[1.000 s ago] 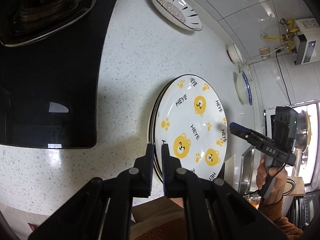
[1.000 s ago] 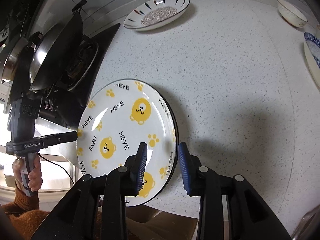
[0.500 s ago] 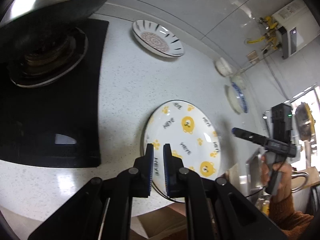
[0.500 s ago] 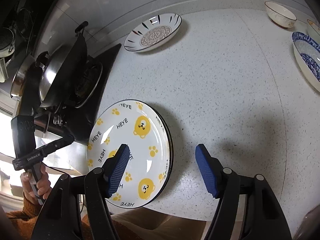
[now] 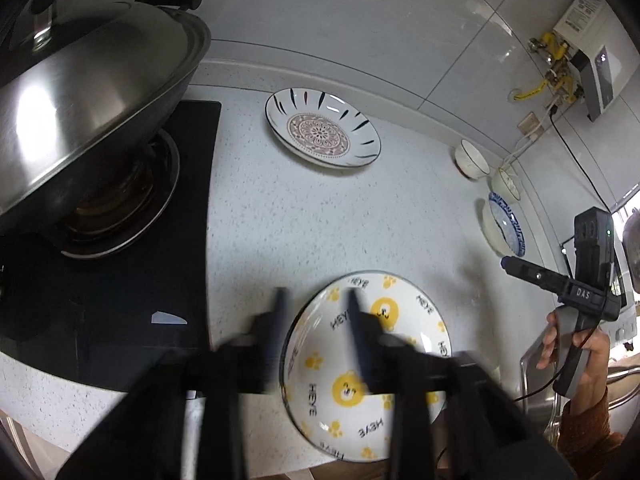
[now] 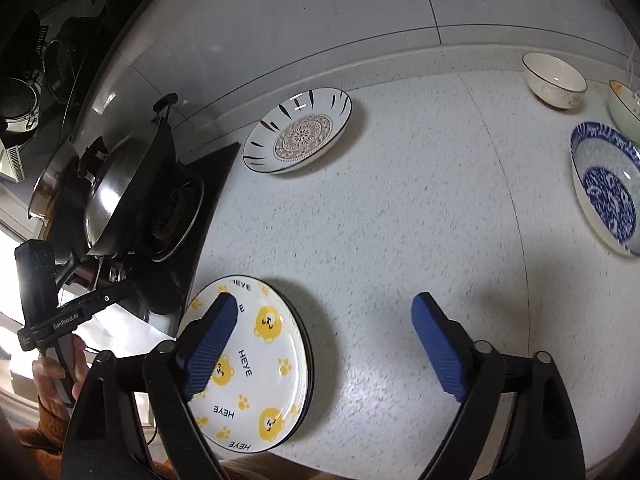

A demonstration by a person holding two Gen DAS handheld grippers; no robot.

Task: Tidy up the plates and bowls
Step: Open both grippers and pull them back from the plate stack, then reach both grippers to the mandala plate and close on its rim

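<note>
Status of work: one stack is formed. The bear-print plate lies face up on top of at least one darker-rimmed plate, whose edges show beneath it, at the near edge of the bench, just beside the black hob.

Left gripper: jaws are opening. The view is blurred, but the fingers stand apart above the stack's left rim, with nothing clamped between them.

Right gripper: jaws are opening and already wide. One blue pad hangs over the bear-print plate, the other over bare bench. No contact with the plate is visible, and nothing is held.

Outstanding items, all separate and unstacked:
- a striped plate with mandala centre near the back wall, well apart from the stack;
- a blue-patterned dish at the right end of the bench;
- two small bowls beyond it, a cream bowl and a second bowl, only partly in view.

Assessment: the task is in its early-to-middle part. Plates are only partly gathered, and the bowls appear untouched. The lidded wok on the hob is judged outside the task.
</note>
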